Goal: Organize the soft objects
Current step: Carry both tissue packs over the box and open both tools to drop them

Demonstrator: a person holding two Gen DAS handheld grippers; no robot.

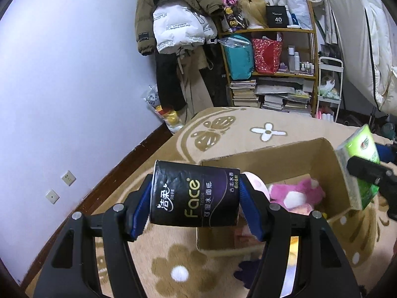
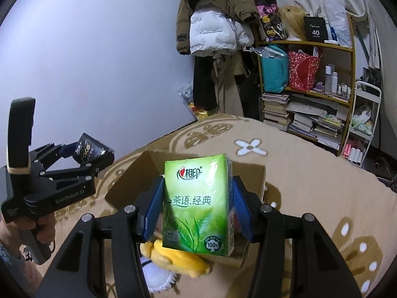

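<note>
My left gripper [image 1: 194, 198] is shut on a black tissue pack [image 1: 194, 195] printed "Face", held crosswise above the near left corner of an open cardboard box [image 1: 330, 164]. A pink plush toy [image 1: 295, 193] lies inside the box. My right gripper [image 2: 197, 203] is shut on a green tissue pack [image 2: 197, 203], upright between its blue pads, in front of the same cardboard box [image 2: 250, 173]. A yellow plush toy [image 2: 178, 258] lies on the rug below it. The green pack [image 1: 359, 166] also shows at the right of the left wrist view, and the black pack [image 2: 89, 149] at the left of the right wrist view.
A beige flower-patterned rug [image 1: 248, 129] covers the floor. Behind it stand a wooden shelf [image 1: 273, 72] with bags, bottles and stacked books, hanging coats [image 1: 178, 17] and a white cart [image 2: 364, 114]. A pale wall [image 1: 74, 74] runs along the left. A person's hand [image 2: 37, 226] grips the left tool.
</note>
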